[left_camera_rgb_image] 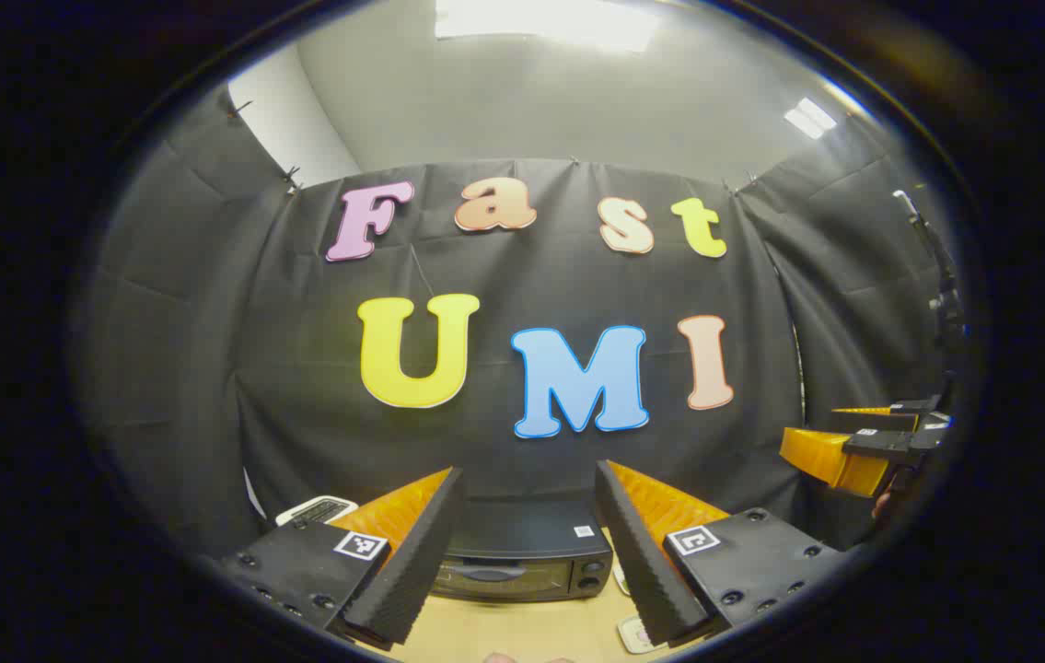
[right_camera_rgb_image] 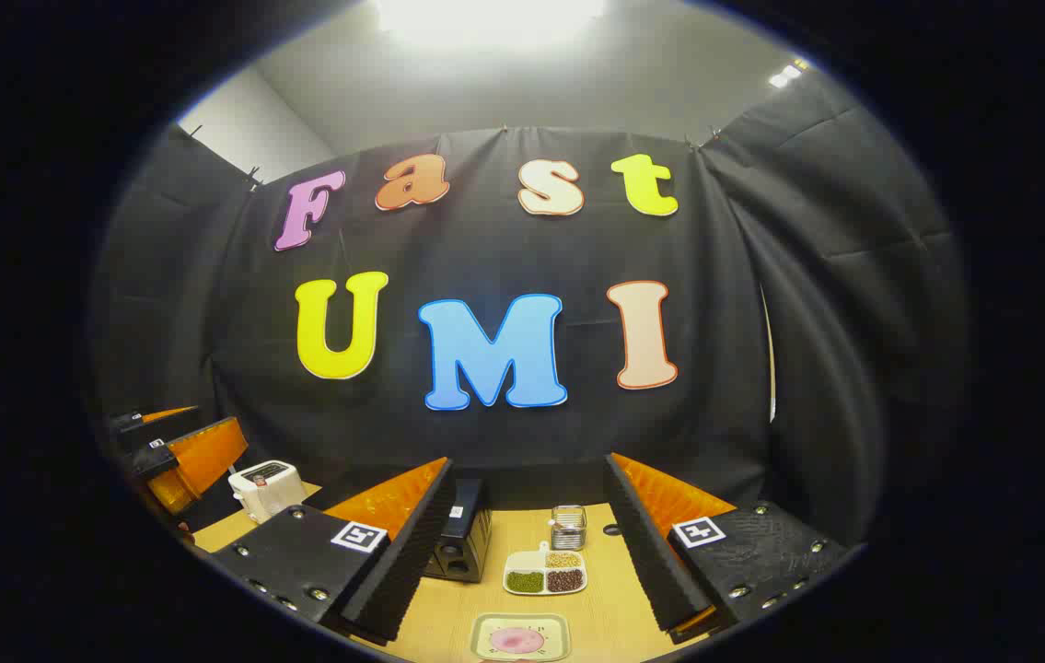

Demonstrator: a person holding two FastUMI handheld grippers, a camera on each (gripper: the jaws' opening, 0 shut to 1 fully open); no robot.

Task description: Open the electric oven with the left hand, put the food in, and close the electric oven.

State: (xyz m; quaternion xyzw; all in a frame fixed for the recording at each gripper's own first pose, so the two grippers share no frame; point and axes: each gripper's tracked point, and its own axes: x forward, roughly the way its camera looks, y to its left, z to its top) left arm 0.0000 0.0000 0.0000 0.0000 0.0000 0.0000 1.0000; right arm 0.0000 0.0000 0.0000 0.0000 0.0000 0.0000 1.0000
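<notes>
hovering with jaws wide, left gripper [left_camera_rgb_image: 528,534] and right gripper [right_camera_rgb_image: 528,539] face the closed oven [left_camera_rgb_image: 522,552]

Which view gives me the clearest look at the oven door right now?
The left gripper view: the electric oven faces the camera between the open left gripper, its door front and handle visible, shut. In the right gripper view the oven shows at an angle, partly hidden behind a finger of the open right gripper.
</notes>
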